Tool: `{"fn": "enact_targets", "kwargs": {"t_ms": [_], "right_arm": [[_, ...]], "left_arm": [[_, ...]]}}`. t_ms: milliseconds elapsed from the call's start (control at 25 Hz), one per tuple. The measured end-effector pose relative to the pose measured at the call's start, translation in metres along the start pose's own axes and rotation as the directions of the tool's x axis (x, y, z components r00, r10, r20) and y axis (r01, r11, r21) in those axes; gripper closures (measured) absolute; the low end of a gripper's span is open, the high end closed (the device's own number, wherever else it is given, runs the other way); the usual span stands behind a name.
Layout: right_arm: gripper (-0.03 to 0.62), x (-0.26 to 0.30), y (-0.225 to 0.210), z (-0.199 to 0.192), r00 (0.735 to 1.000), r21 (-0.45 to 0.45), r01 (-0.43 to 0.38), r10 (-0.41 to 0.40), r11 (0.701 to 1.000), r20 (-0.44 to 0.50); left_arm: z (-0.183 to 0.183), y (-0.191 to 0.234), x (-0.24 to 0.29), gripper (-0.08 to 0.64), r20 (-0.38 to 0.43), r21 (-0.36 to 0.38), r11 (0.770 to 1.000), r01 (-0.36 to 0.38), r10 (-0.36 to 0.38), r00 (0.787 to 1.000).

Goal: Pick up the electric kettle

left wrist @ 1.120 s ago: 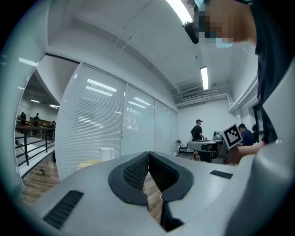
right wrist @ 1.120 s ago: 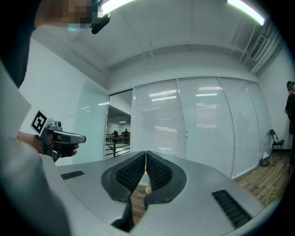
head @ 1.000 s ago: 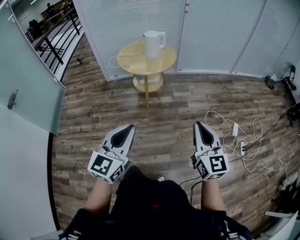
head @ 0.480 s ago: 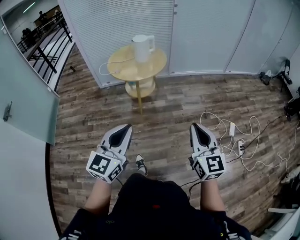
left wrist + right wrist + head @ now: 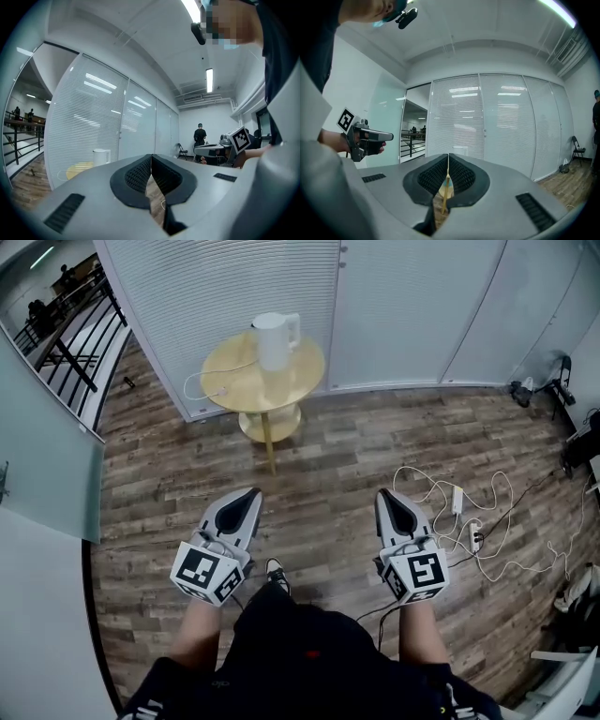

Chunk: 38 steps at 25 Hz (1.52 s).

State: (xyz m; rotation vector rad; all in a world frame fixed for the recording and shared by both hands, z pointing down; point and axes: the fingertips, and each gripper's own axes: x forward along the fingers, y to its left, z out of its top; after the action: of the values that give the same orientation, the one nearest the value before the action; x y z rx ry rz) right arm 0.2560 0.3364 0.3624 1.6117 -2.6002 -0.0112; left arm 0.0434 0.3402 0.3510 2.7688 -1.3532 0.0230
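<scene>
My left gripper [image 5: 246,498] and right gripper [image 5: 386,498] are closed, empty. The electric kettle [image 5: 272,341], well ahead, looks rigid, smooth, maybe water-heavy; I'd clamp its handle [image 5: 294,329].

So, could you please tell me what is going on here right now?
A person holds a two-jaw gripper in each hand, both pointing level ahead. The left gripper and the right gripper both have their jaws closed with nothing between them. The white electric kettle stands on the round yellow table by the blinds, well ahead of both grippers and untouched, so the pick-up has not yet begun. Loose white cables lie on the wood floor to the right.
</scene>
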Motion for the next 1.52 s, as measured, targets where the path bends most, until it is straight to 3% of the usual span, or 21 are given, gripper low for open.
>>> {"fn": "enact_targets", "kwargs": {"t_ms": [480, 840, 1200, 1520], "right_arm": [[0.566, 0.164, 0.02, 0.016, 0.999, -0.011, -0.029, 0.029, 1.0, -0.013], [0.566, 0.247, 0.035, 0.027, 1.0, -0.015, -0.015, 0.015, 1.0, -0.015], [0.566, 0.284, 0.018, 0.023, 0.999, -0.008, -0.019, 0.018, 1.0, -0.032], [0.566, 0.344, -0.029, 0.015, 0.996, 0.017, -0.089, 0.089, 0.996, -0.016]], "left_arm": [[0.002, 0.146, 0.04, 0.537, -0.006, -0.013, 0.999, -0.037, 0.037, 0.999], [0.009, 0.232, 0.056, 0.537, -0.003, -0.004, 0.999, -0.045, 0.045, 0.999], [0.008, 0.259, 0.086, 0.537, -0.008, -0.009, 0.999, -0.047, 0.047, 0.999], [0.01, 0.28, 0.144, 0.537, -0.021, 0.004, 0.993, -0.118, 0.119, 0.993]]}}
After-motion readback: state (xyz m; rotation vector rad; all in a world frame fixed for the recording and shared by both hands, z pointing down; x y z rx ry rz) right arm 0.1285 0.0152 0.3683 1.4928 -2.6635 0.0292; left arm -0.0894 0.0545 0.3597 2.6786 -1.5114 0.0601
